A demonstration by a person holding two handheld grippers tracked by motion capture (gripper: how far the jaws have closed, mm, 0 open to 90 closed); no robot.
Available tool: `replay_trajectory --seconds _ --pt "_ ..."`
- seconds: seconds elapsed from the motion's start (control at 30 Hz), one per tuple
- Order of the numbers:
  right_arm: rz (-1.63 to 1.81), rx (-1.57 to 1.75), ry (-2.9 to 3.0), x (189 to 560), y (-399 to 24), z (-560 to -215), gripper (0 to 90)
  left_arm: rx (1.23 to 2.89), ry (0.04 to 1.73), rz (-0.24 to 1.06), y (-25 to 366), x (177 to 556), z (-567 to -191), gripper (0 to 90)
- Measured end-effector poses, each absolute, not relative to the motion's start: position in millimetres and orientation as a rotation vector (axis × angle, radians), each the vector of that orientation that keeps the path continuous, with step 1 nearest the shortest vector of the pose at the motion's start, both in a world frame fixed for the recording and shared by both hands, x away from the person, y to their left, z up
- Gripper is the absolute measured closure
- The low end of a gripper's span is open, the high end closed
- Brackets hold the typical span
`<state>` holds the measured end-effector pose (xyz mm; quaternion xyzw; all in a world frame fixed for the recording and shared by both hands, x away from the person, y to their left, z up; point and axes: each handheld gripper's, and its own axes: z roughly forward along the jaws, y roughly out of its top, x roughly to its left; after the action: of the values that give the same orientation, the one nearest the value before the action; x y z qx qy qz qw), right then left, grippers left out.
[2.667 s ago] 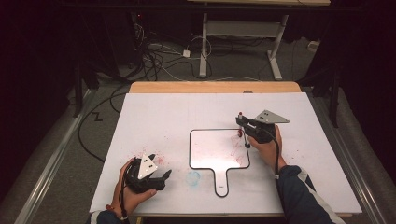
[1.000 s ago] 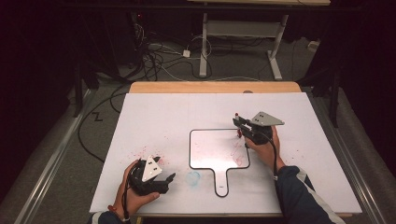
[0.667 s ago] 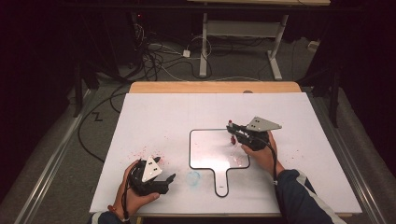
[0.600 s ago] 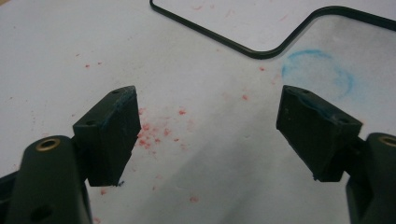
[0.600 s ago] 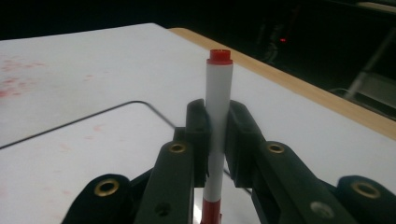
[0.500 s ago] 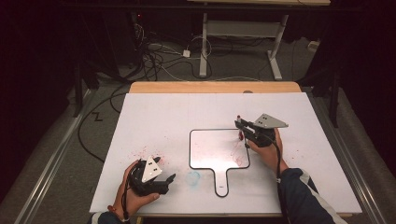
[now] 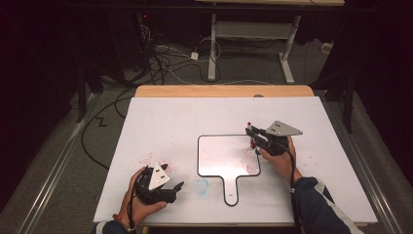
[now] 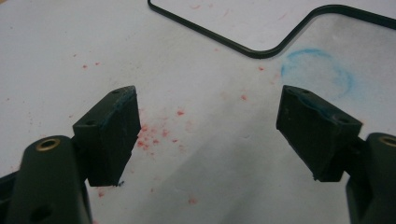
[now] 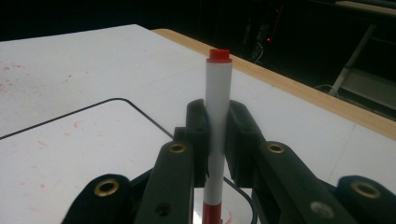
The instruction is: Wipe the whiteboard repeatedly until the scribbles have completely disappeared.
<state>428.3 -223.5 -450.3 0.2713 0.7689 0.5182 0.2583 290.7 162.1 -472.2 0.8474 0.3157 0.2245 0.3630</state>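
Your right gripper (image 7: 252,138) has its fingers (image 9: 239,135) closed tight on a slim white marker pen with a red end cap (image 9: 217,116). In the right gripper view the pen stands upright between the two black fingers, its red cap above them and a red band showing below them. From the high view the pen sits at the upper right corner of the small white paddle-shaped board with a thin black rim and a short handle (image 7: 226,156), and the lower end of the pen is over the board's right edge; whether the tip touches the surface cannot be told. Faint red marks lie on the board near that edge.

Your left gripper (image 7: 171,187) rests well to the left of the board, near the front edge of the white worktop (image 7: 204,117), with your hand wrapped around its body. Its fingers (image 8: 112,130) stand wide apart and hold nothing; in the left gripper view only the bare worktop lies between them. A smudged blue ring (image 8: 317,72) is drawn on the worktop just beside the board's handle, between the handle and the left gripper. Small red specks (image 8: 159,135) dot the worktop left of the board, close to the left gripper.
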Motion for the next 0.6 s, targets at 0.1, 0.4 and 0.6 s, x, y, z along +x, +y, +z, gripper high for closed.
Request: replay_trajectory --seconds 0.1,0.4,0.6 --pt "1.456 0.689 2.143 420 -213 -450 81.7 2.175 0.816 0.579 162 291 -472 20.7" --pt "1.389 0.663 2.11 422 -212 -453 81.7 2.182 0.809 0.574 161 290 -472 20.7" --pt "1.397 0.634 2.139 416 -207 -453 81.6 2.18 0.816 0.574 161 291 -472 20.7"
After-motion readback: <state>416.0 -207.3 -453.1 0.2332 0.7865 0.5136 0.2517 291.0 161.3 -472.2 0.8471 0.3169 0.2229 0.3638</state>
